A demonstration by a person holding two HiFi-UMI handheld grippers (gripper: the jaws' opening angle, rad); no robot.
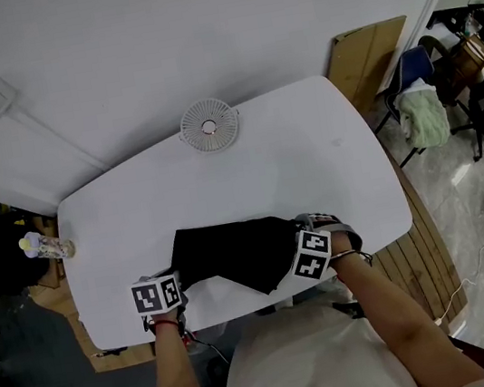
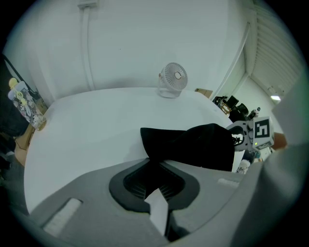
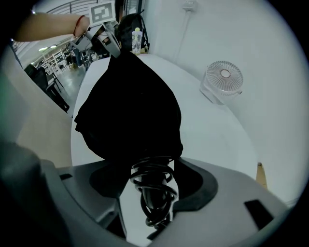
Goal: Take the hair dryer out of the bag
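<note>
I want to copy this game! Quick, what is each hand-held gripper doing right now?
Left hand-held gripper: closed on a corner of the black bag.
Right hand-held gripper: closed on the hair dryer, by its cord-wrapped handle.

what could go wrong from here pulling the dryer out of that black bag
1. The right gripper seems to clamp the hair dryer through its coiled cord. The grip could slip, or the coils could snag on the bag's mouth.
2. The left gripper pinches only a corner of the black bag, so the fabric may pull free and the bag drag along.
3. The bag lies near the front edge of the table, so a dropped dryer might fall off.
</note>
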